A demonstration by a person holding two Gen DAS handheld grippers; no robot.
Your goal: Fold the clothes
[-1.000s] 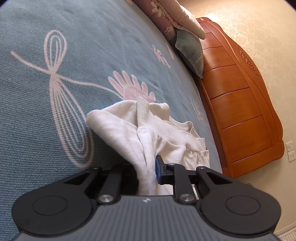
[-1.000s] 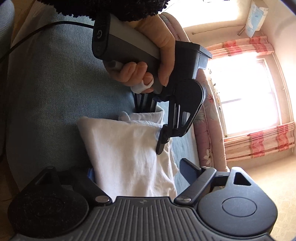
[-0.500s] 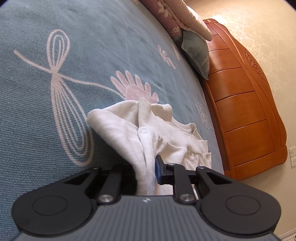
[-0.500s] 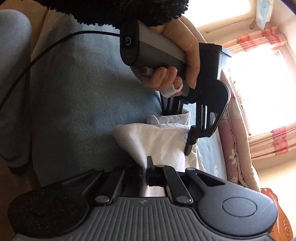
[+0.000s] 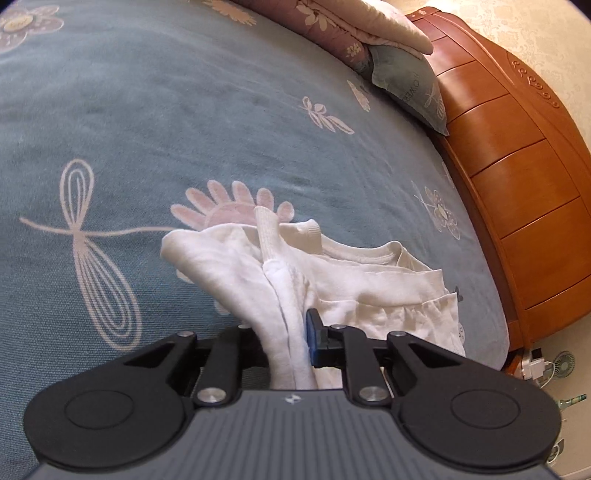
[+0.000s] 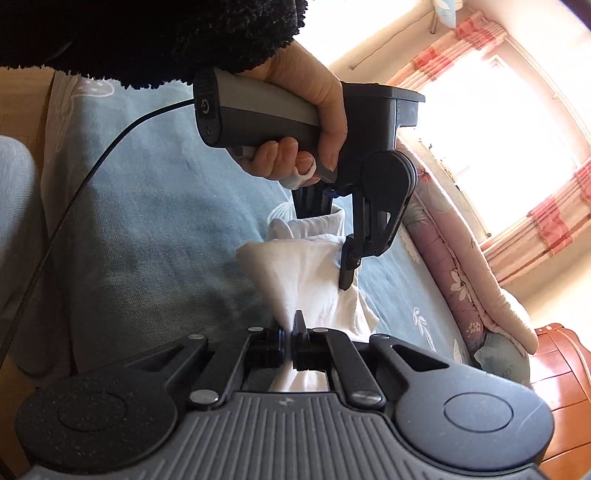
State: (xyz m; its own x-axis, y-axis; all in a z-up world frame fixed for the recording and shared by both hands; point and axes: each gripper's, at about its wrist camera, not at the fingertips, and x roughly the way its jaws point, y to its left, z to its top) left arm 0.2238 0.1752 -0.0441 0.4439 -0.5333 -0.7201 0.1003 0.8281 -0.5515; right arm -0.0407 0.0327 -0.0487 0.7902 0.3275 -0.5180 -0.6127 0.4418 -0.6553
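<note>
A crumpled white garment [image 5: 351,280] lies bunched on the blue bedspread [image 5: 184,110]. A thick fold of it rises between the jaws of my left gripper [image 5: 288,332], which are closing on it, and the blue pad [image 5: 312,339] presses its side. In the right wrist view my right gripper [image 6: 288,332] is shut on a thin edge of the same white garment [image 6: 303,266]. Just beyond it the left gripper [image 6: 332,243], held by a hand [image 6: 303,110] in a black fleece sleeve, grips the bunched top. The cloth hangs taut between the two grippers.
Pillows [image 5: 406,85] and a pink quilt [image 5: 332,18] lie against the wooden headboard [image 5: 517,166] on the right. A small fan [image 5: 563,363] sits on the floor past the bed corner. A black cable [image 6: 92,177] trails from the left gripper's handle. Behind is a bright curtained window [image 6: 498,129].
My right gripper went from open around the cloth to shut on its edge. Both grippers have risen, lifting the garment off the bedspread, and the right wrist has rolled.
</note>
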